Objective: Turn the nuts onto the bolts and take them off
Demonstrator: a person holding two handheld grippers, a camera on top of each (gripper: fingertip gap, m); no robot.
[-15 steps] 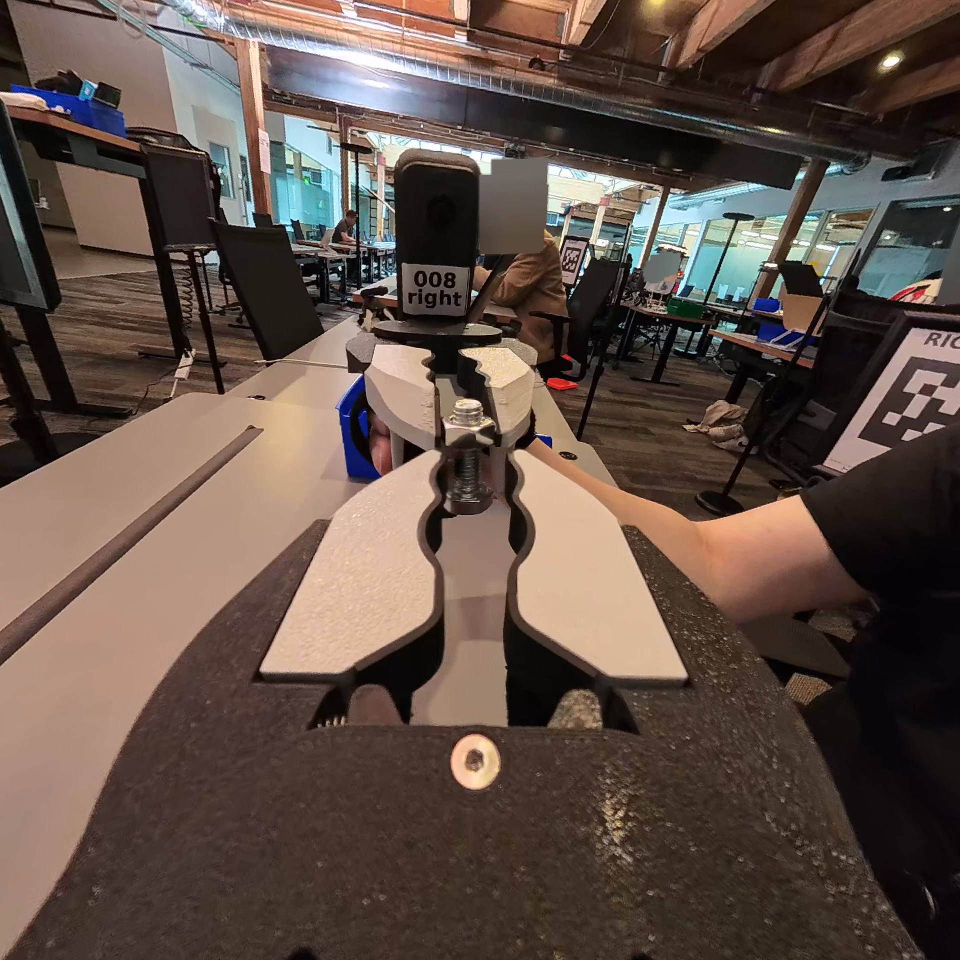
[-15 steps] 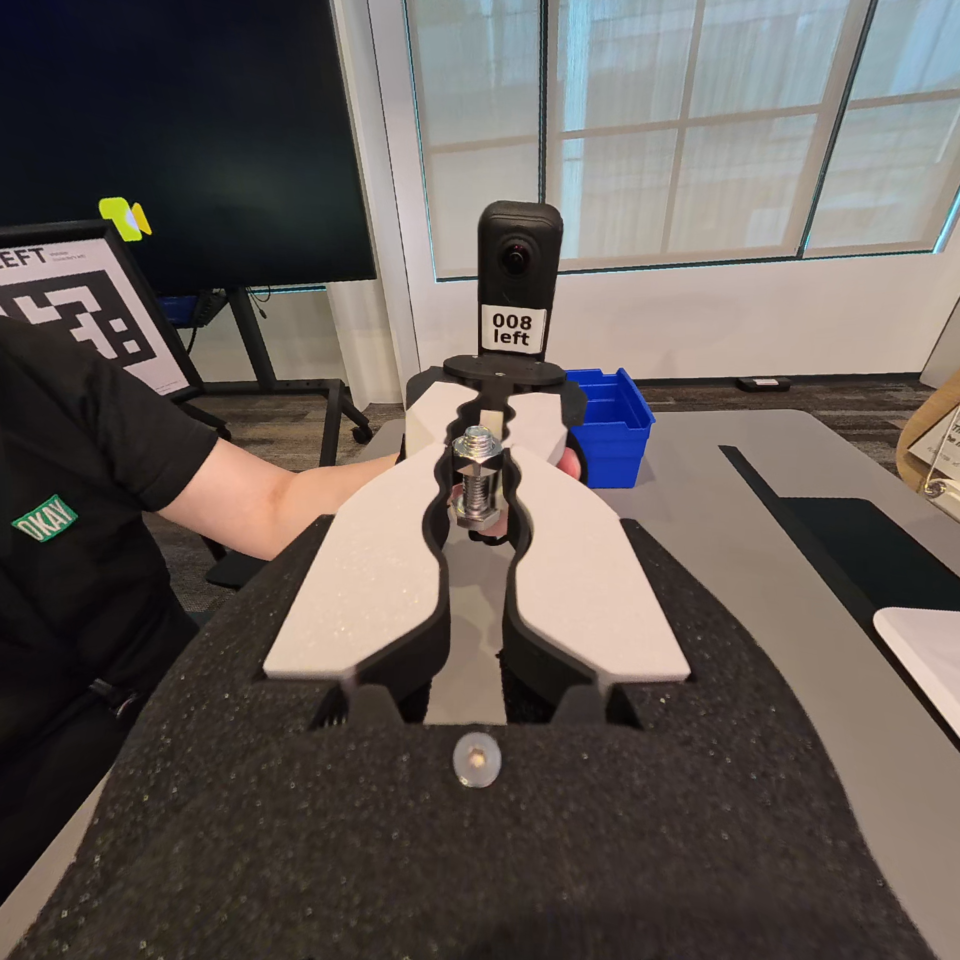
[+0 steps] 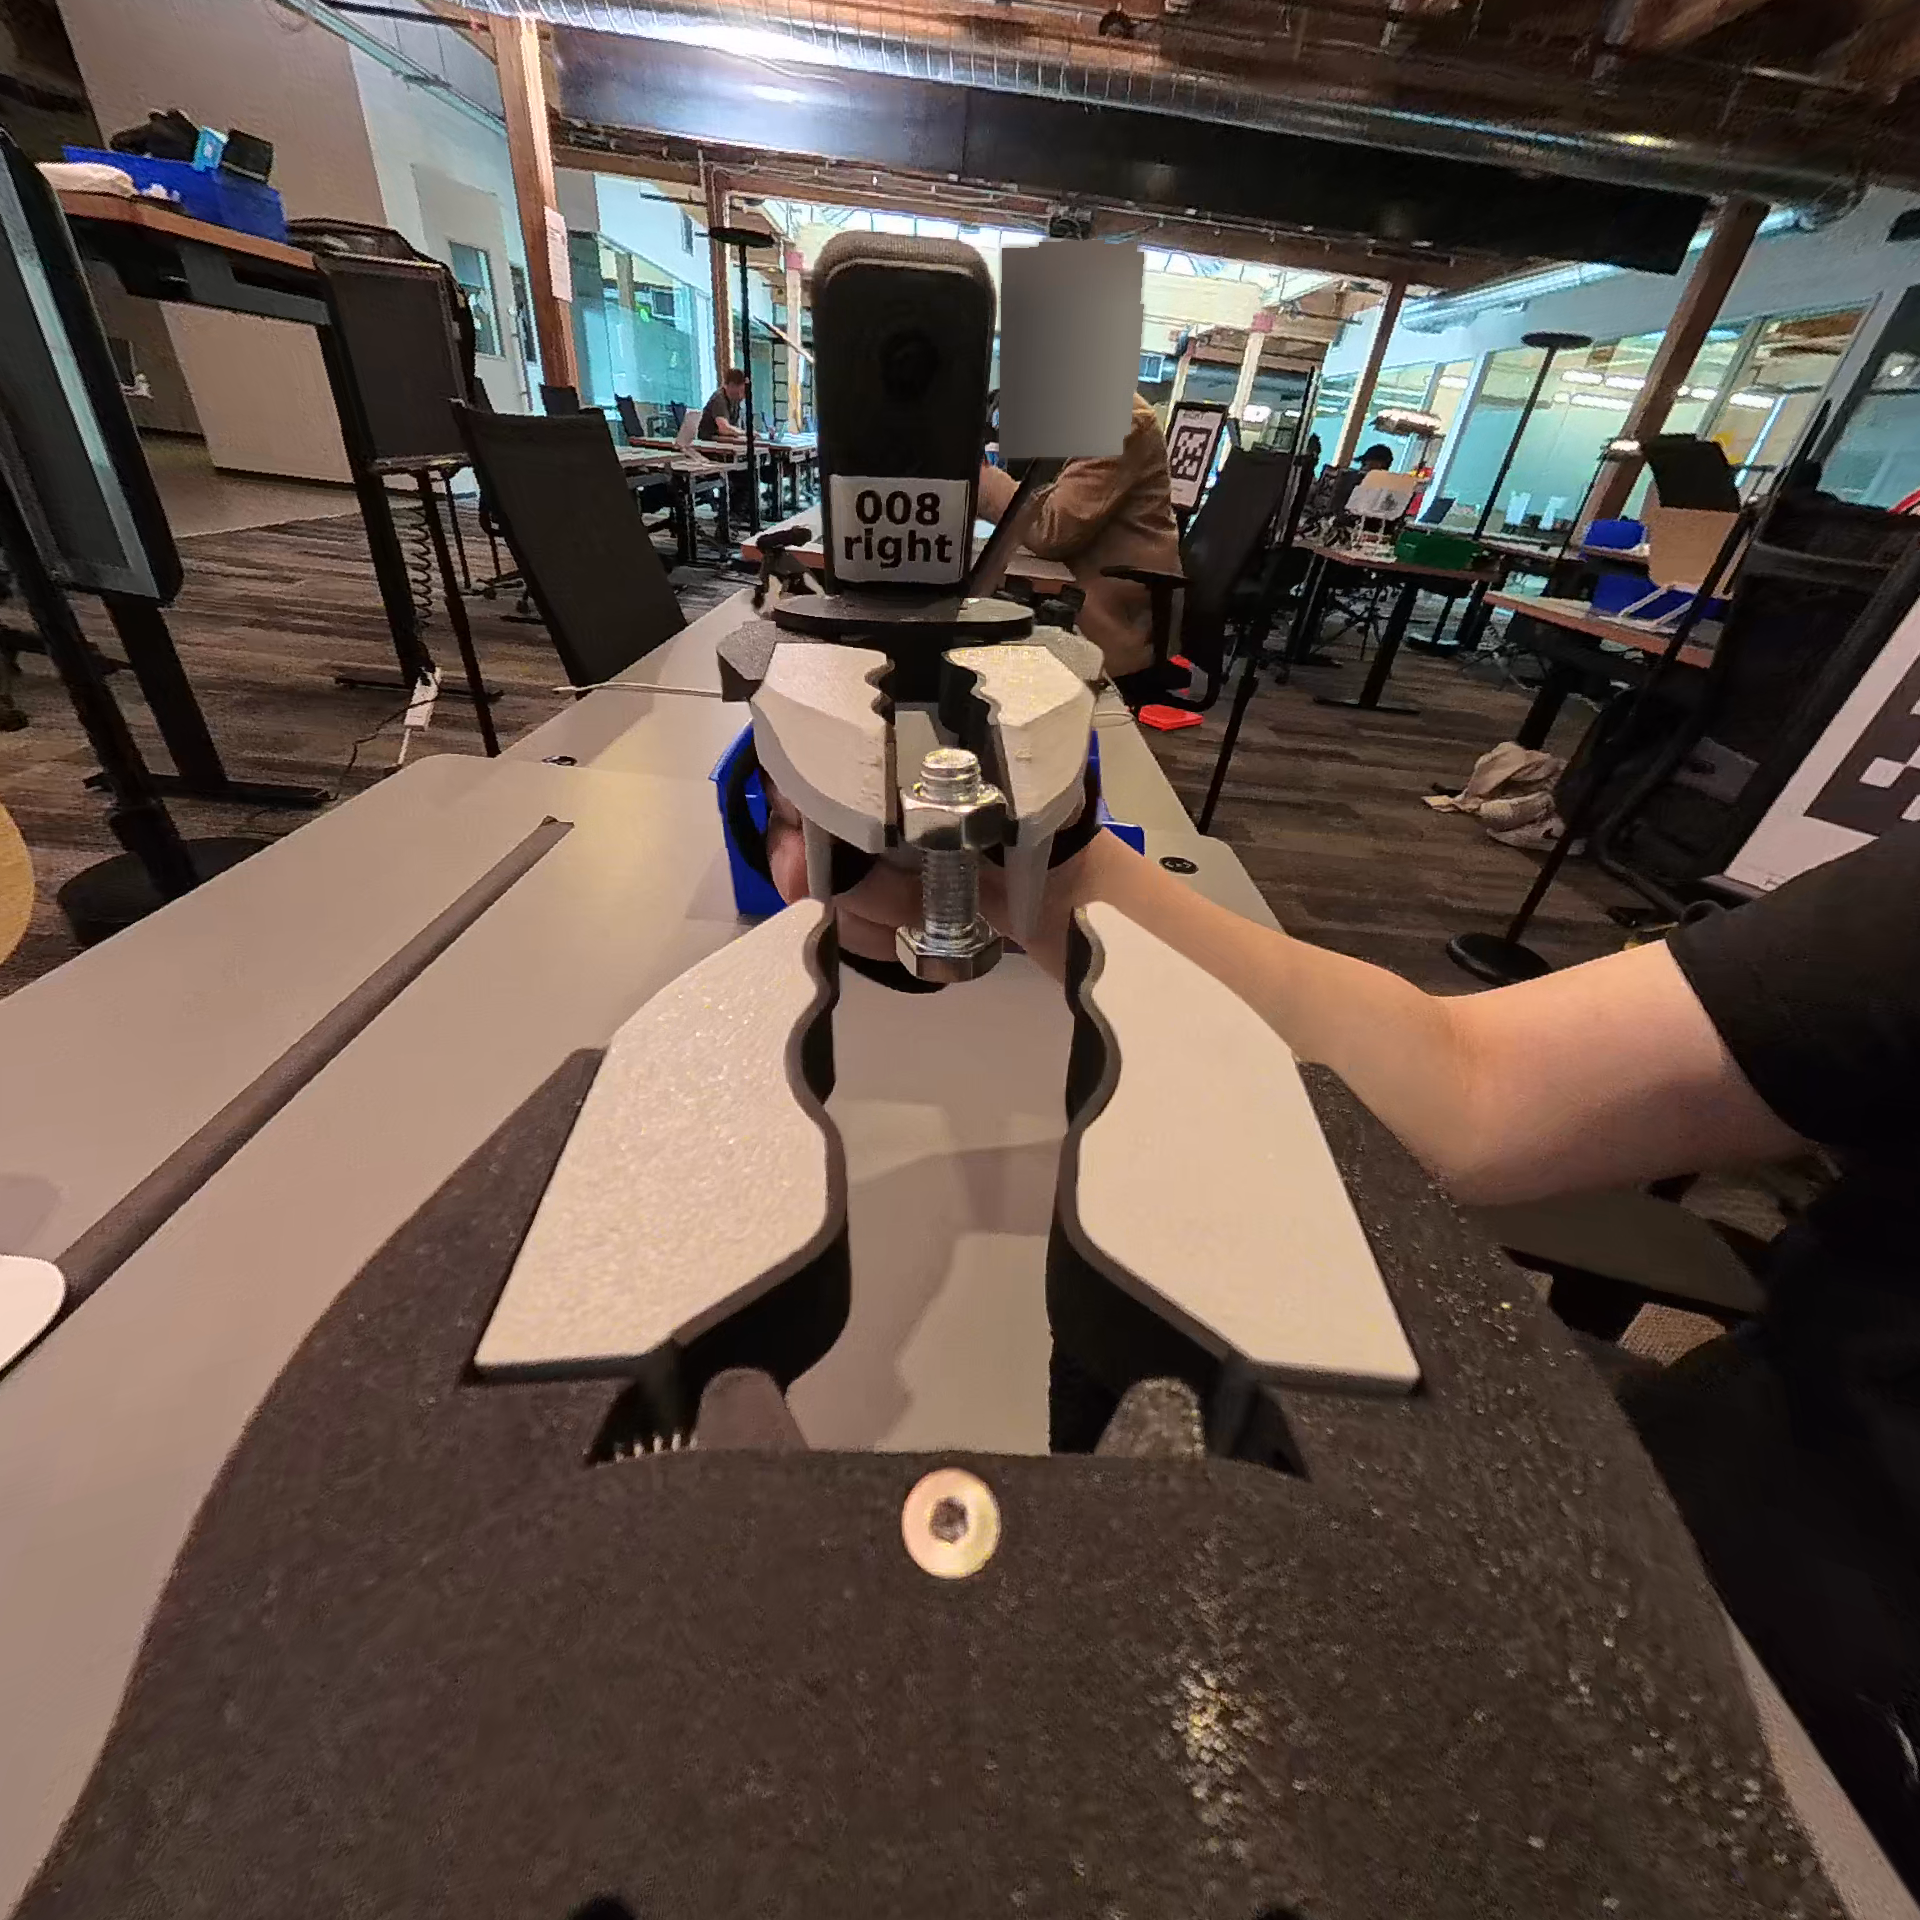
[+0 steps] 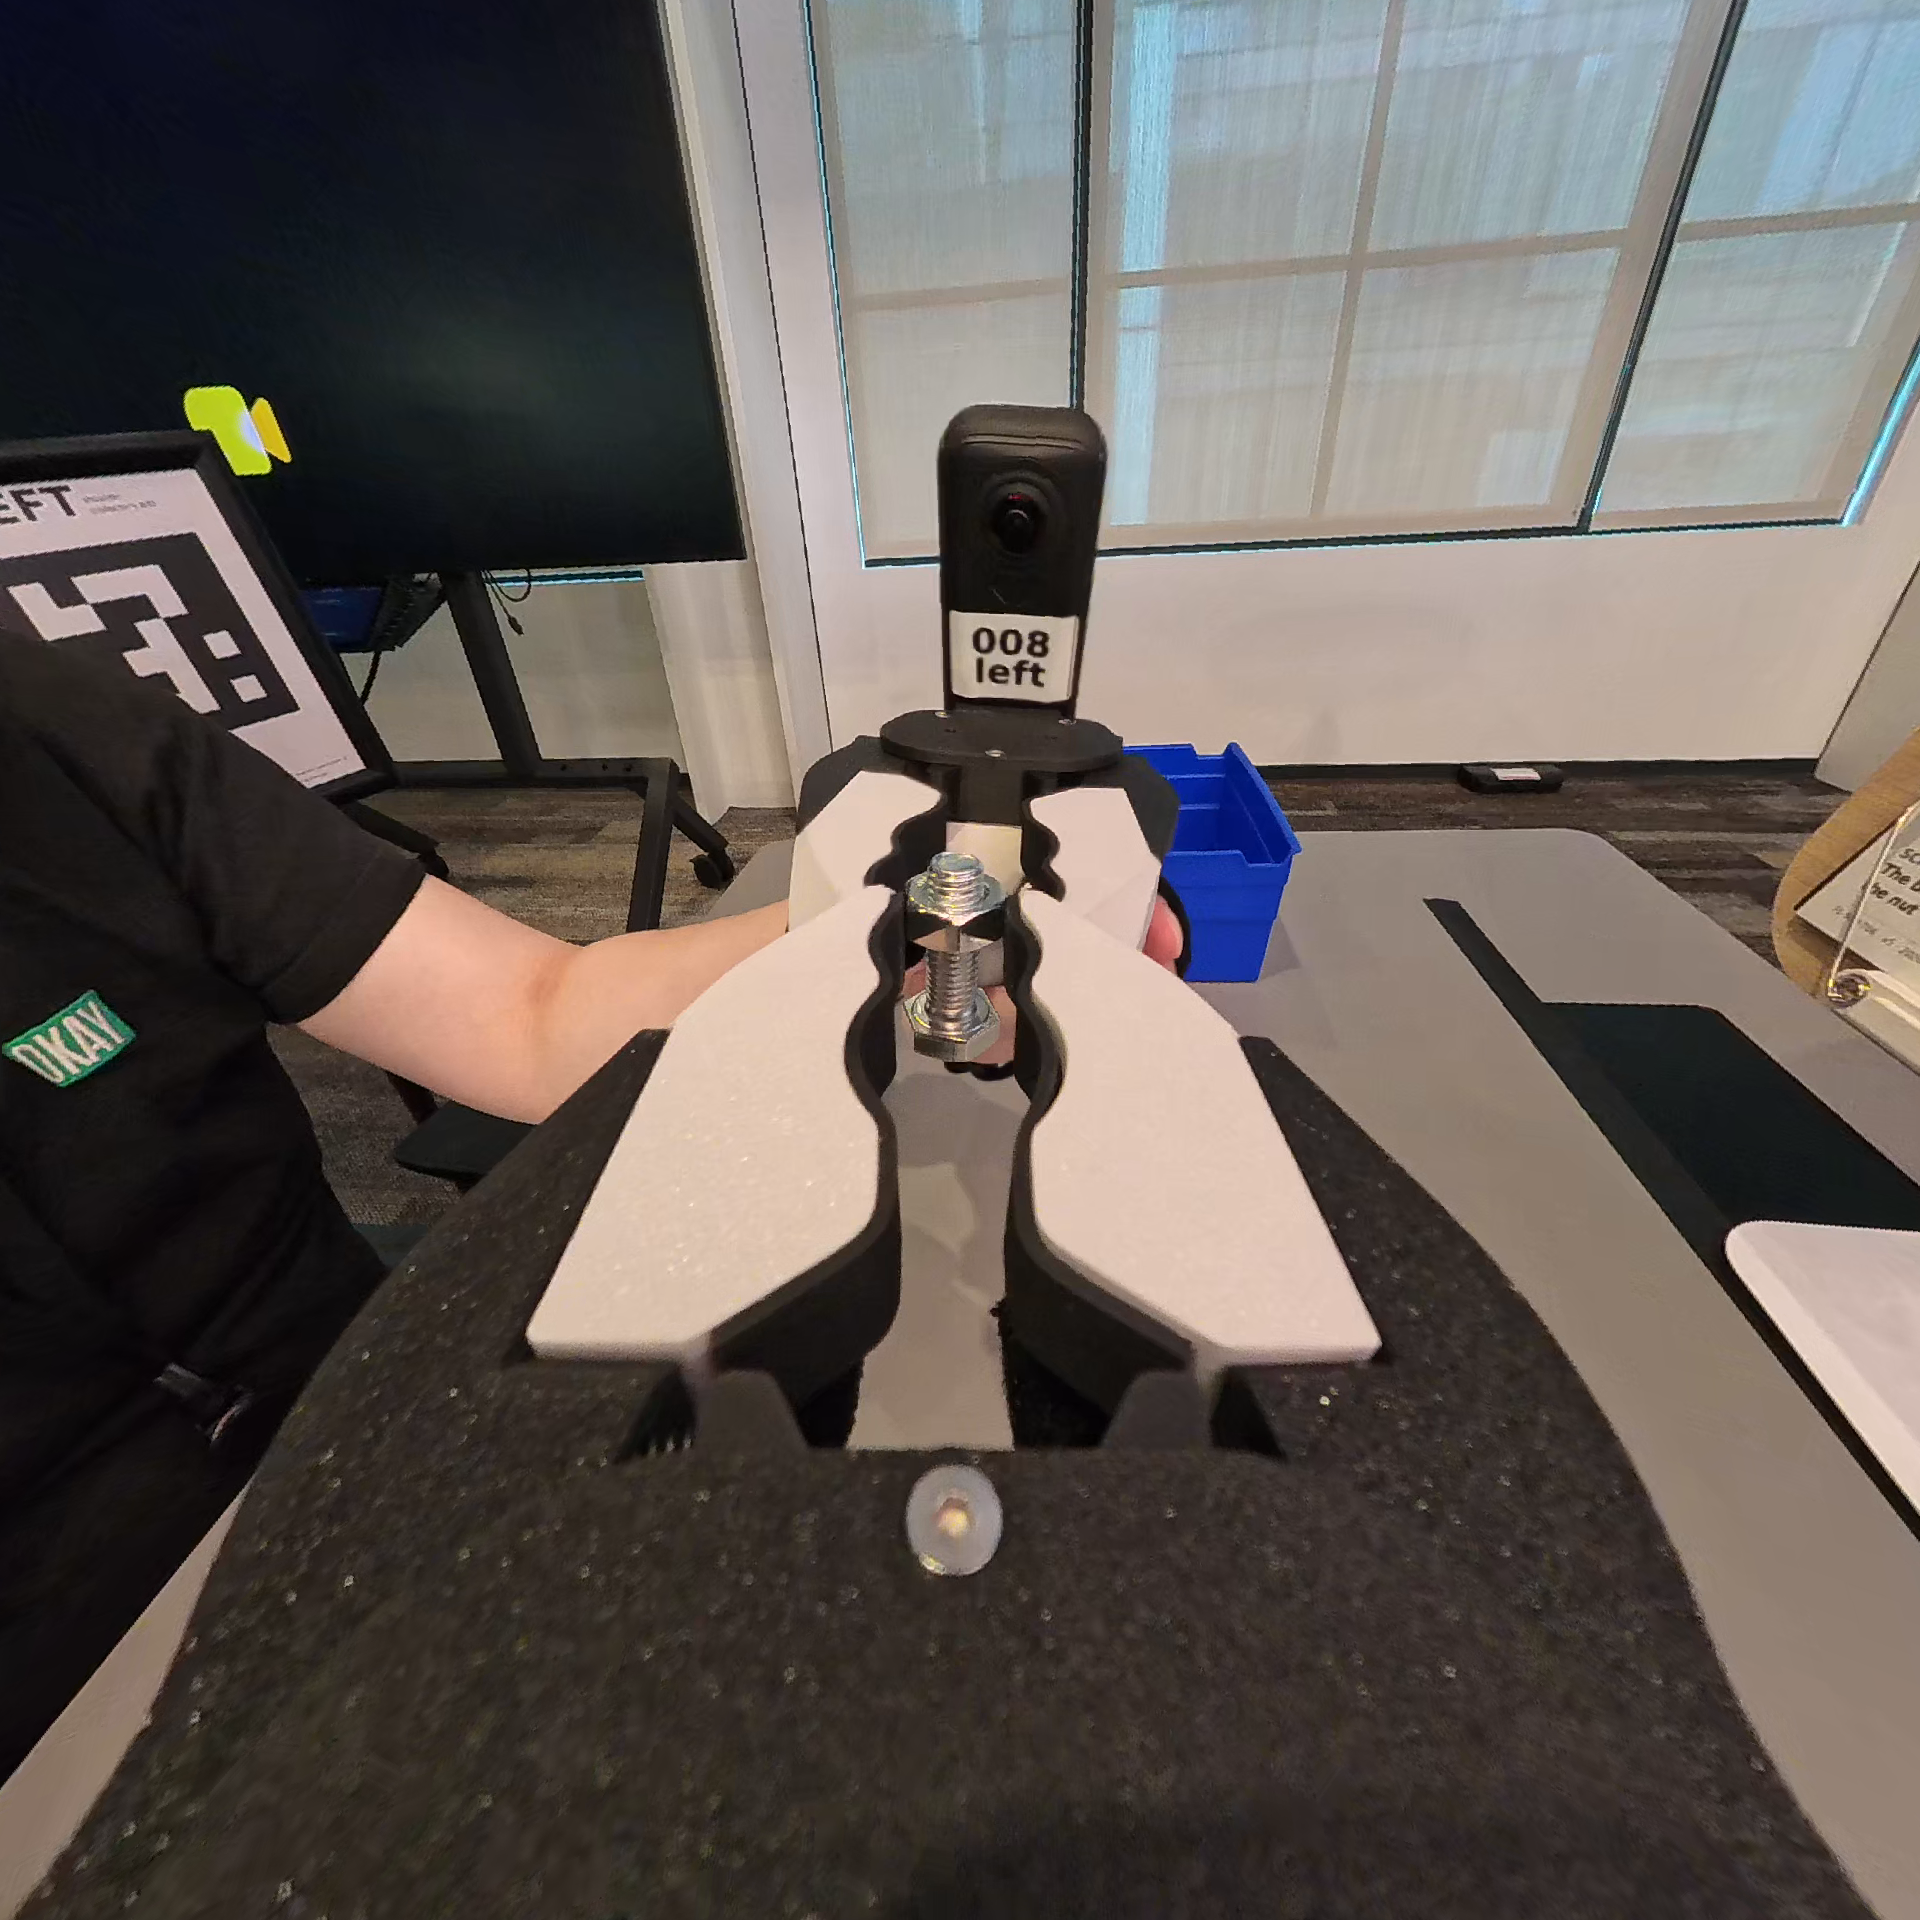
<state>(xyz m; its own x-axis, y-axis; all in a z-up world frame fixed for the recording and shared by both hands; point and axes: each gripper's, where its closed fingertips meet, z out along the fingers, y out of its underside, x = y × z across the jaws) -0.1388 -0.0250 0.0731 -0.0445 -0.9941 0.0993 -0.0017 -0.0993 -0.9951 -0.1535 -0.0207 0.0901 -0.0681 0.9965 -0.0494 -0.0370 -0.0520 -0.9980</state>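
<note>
Steel nut [image 4: 953, 920] pinched by level right tongs [image 4: 953, 925].

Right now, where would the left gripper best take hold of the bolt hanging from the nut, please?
Probably its hex head, across two opposite flats, the open left gripper coming level from its own side. The bolt hangs upright from the nut in the right gripper, head lowest and free.

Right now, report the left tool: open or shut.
Open: the left tool has its fingers apart, clear of the bolt; the right tool grips the nut.
</note>
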